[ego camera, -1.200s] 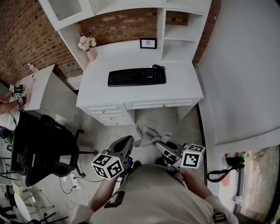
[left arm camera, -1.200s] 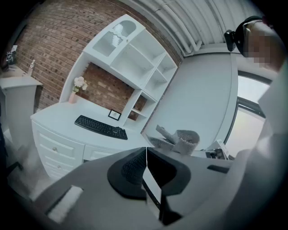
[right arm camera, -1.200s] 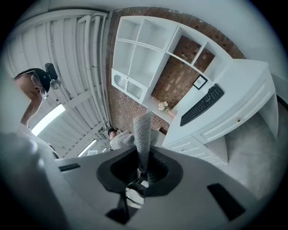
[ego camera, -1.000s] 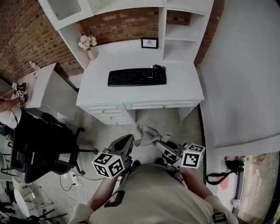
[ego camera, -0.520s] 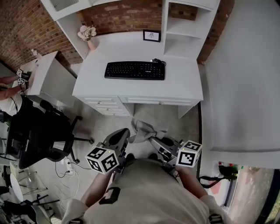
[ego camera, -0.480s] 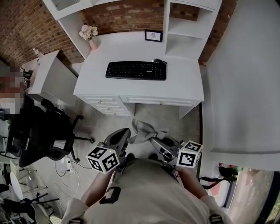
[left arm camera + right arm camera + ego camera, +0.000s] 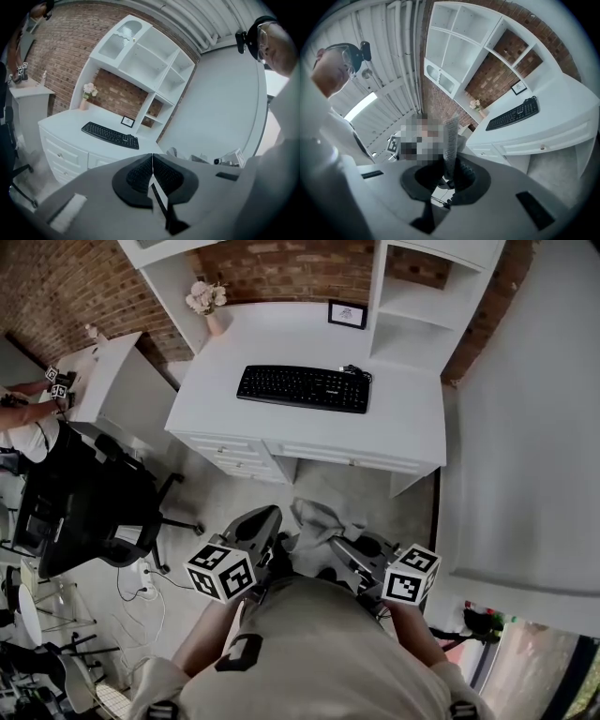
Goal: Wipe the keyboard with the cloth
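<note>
A black keyboard (image 7: 305, 388) lies flat on the white desk (image 7: 412, 418), well ahead of both grippers; it also shows in the left gripper view (image 7: 110, 135) and the right gripper view (image 7: 513, 114). My right gripper (image 7: 330, 538) is shut on a grey cloth (image 7: 319, 518), which hangs crumpled over the floor in front of the desk. In the right gripper view the cloth (image 7: 451, 136) stands up from between the jaws of that gripper (image 7: 449, 165). My left gripper (image 7: 266, 517) is beside it, and its jaws (image 7: 153, 158) are shut with nothing between them.
A vase of flowers (image 7: 211, 301) and a small picture frame (image 7: 347, 313) stand at the desk's back under white shelves. A black office chair (image 7: 84, 512) is on the floor to the left. Another person's arm (image 7: 28, 411) reaches over a side desk at far left.
The head view has swung, so the desk and keyboard now sit further right in it. Both grippers keep the same pose near my body, the cloth still held by the right one.
</note>
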`<state>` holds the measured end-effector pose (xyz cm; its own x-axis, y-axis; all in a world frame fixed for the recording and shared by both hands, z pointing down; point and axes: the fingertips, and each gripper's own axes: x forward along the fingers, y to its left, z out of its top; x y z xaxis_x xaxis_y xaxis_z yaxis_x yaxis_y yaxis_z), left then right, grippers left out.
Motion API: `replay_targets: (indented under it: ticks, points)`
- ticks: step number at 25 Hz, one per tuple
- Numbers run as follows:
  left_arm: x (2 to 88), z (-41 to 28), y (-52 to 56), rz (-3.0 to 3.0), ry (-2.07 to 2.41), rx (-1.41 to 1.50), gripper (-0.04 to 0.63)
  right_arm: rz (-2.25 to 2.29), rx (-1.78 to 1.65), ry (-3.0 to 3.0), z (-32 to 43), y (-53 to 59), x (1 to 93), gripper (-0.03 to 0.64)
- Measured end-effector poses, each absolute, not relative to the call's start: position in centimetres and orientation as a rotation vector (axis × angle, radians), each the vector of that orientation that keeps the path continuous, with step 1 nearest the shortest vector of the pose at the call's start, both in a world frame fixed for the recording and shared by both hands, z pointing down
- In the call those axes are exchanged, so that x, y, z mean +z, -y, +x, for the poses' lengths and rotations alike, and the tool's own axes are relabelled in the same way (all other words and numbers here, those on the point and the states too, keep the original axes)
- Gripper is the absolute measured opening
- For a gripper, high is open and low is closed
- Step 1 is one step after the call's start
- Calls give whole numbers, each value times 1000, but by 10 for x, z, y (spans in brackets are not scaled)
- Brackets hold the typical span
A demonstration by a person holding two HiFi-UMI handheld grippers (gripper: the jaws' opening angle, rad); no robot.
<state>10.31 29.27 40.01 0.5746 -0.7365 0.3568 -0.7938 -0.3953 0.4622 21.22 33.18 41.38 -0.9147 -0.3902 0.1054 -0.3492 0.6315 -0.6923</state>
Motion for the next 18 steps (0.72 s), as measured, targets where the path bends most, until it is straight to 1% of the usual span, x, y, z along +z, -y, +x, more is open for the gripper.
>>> replay_targets:
  ticks: [8, 12, 18]
  points:
    - [410, 78, -258, 2217, 1163, 100, 5, -660, -1100, -2869, 189, -312, 410, 25]
    - [410, 43, -227, 2216, 1163, 101, 5, -716, -1130, -2844, 165, -285, 410, 25]
    - [416, -21, -183, 2177, 1181, 76, 5, -713, -1148, -2888, 108, -241, 410, 25]
